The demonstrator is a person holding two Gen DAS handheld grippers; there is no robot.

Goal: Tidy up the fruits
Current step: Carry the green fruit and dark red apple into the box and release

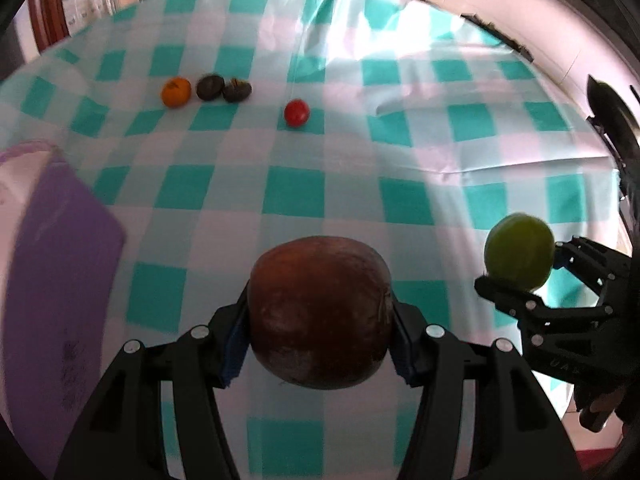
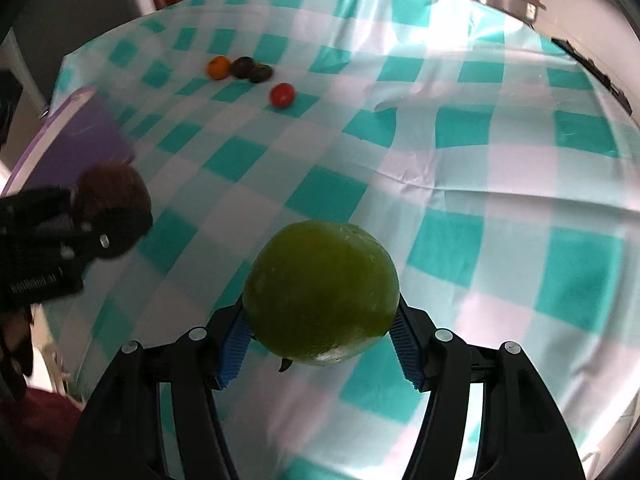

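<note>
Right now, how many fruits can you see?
6: a brown fruit in the left gripper, a green fruit in the right gripper, and an orange one, two dark ones and a red one on the tablecloth.

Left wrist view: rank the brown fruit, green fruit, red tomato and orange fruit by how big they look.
1. brown fruit, nearest the camera, so unsure
2. green fruit
3. orange fruit and red tomato look alike

The right hand-held gripper (image 2: pixel 320 344) clamps a green fruit (image 2: pixel 320 292), possibly a lime.
</note>
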